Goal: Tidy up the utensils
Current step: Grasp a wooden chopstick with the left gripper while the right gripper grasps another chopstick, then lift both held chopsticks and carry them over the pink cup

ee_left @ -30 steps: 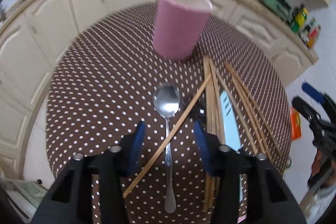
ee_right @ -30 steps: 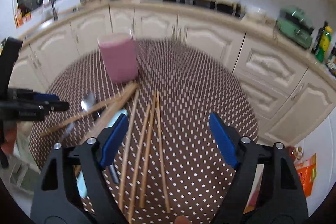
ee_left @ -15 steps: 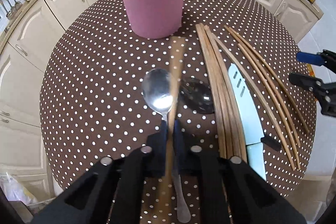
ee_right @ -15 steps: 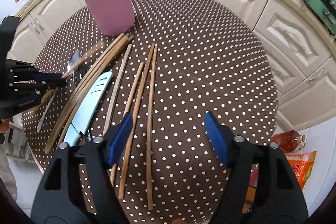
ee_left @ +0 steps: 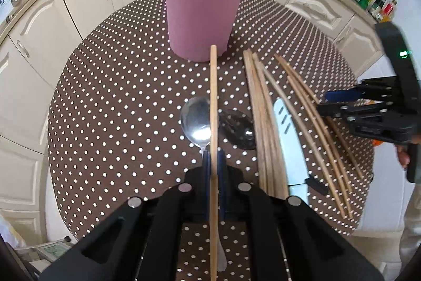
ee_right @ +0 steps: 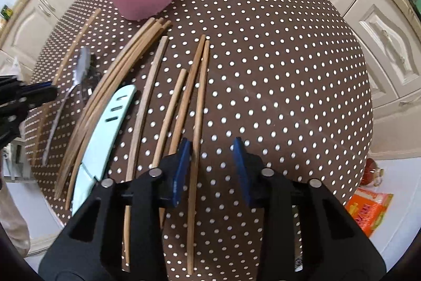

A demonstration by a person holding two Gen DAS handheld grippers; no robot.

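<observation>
— What have the left tongs point(ee_left: 213, 162) got?

— One wooden chopstick point(ee_left: 213, 107), thin, round and pale brown. The blue pads are clamped flat against it, and the stick runs straight out ahead towards the pink cup point(ee_left: 204, 15).

— And the cup itself?

— A squat cylinder with a matte pink wall and a white inside, upright at the far side of the round bench point(ee_left: 110, 96). The cloth on the bench is brown with small white dots.

— What lies under the held stick?

— A shiny metal spoon point(ee_left: 196, 120), bowl up, its handle running back beneath the tongs. Just beside it sits a dark glossy spoon point(ee_left: 240, 129); I think it is black plastic, though the glare makes that hard to say.

— The right tongs point(ee_right: 211, 165)?

— They have just been closing and stand narrow, but the pads are not yet pressing. A long bamboo stick point(ee_right: 196, 144) lies on the cloth between them, close by the left pad.

— The rest of the utensils?

— A tight bundle of chopsticks point(ee_right: 115, 86) curves across the cloth, with a pale blue knife point(ee_right: 105, 128), slotted along the blade, beside it. More loose sticks point(ee_right: 168, 112) lie side by side between the knife and the right tongs.
</observation>
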